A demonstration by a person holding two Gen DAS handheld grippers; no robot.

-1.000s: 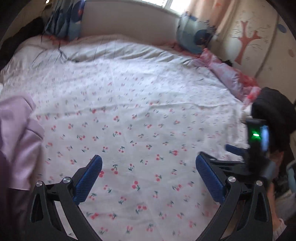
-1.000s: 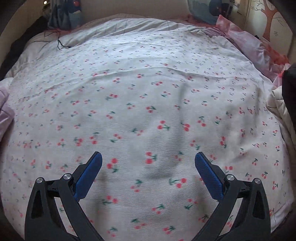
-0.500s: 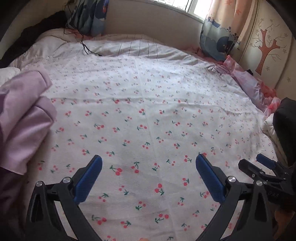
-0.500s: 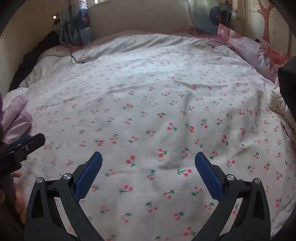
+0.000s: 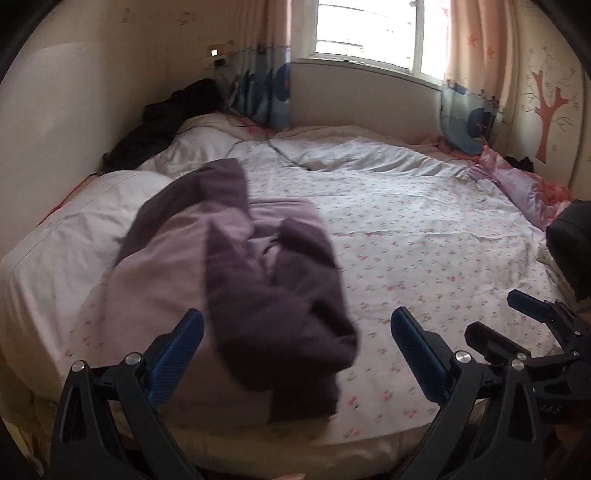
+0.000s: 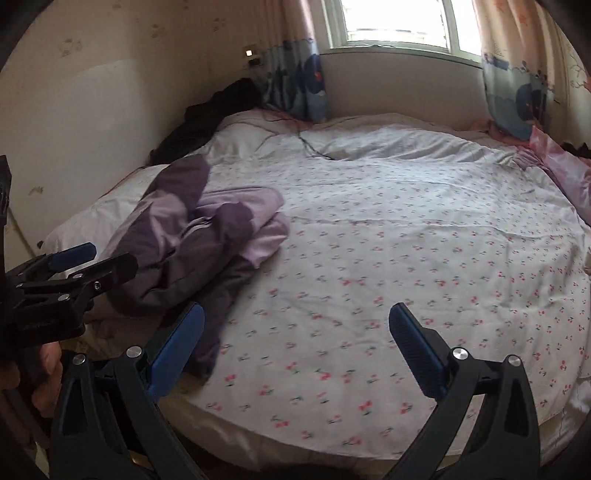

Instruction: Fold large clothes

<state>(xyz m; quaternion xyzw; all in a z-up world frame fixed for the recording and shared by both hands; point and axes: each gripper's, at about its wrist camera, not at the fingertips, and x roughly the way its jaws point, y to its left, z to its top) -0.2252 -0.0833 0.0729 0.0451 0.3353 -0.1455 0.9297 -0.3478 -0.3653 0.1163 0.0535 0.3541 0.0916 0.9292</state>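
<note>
A crumpled two-tone purple garment, light lilac with dark purple parts, lies on the left side of the bed; it also shows in the right wrist view. My left gripper is open and empty, held above the bed's near edge just in front of the garment. My right gripper is open and empty over the cherry-print sheet, to the right of the garment. The right gripper also shows at the right edge of the left wrist view, and the left gripper at the left edge of the right wrist view.
The bed has a white cherry-print sheet. A white pillow lies at the left, dark clothes in the far left corner, a pink quilt along the right. A dark object sits at the right edge. The window is behind.
Both grippers have pulled back and tilted up from close over the sheet, so the whole bed and window show. The purple garment has come into full view on the left.
</note>
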